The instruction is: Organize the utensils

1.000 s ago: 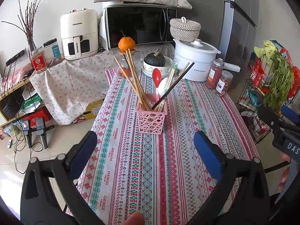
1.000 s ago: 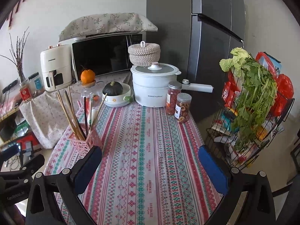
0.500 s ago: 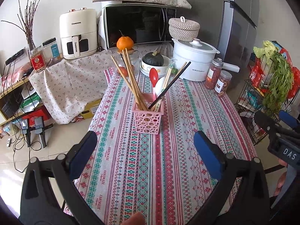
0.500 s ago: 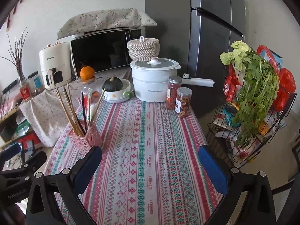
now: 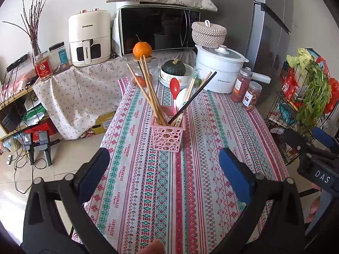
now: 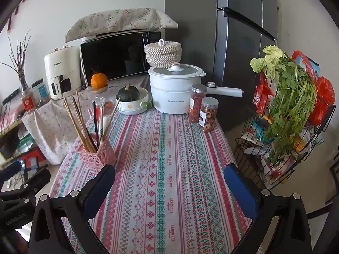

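1. left wrist view: the pink basket (image 5: pixel 167 135) stands straight ahead of the left gripper (image 5: pixel 164 170), jaws wide apart and empty; it is the nearer one.
2. the right gripper (image 6: pixel 169 187), also spread and empty, has the basket off to its left.
3. utensils lean upright-tilted: about five wooden chopsticks (image 5: pixel 148 89), one black chopstick (image 5: pixel 193 97), one red spoon (image 5: pixel 174 86), one white spoon (image 5: pixel 182 98).

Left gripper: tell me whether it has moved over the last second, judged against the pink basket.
Yes. The left gripper has pulled back slightly from the pink basket, which sits higher and a little smaller in its view now, on the tablecloth.
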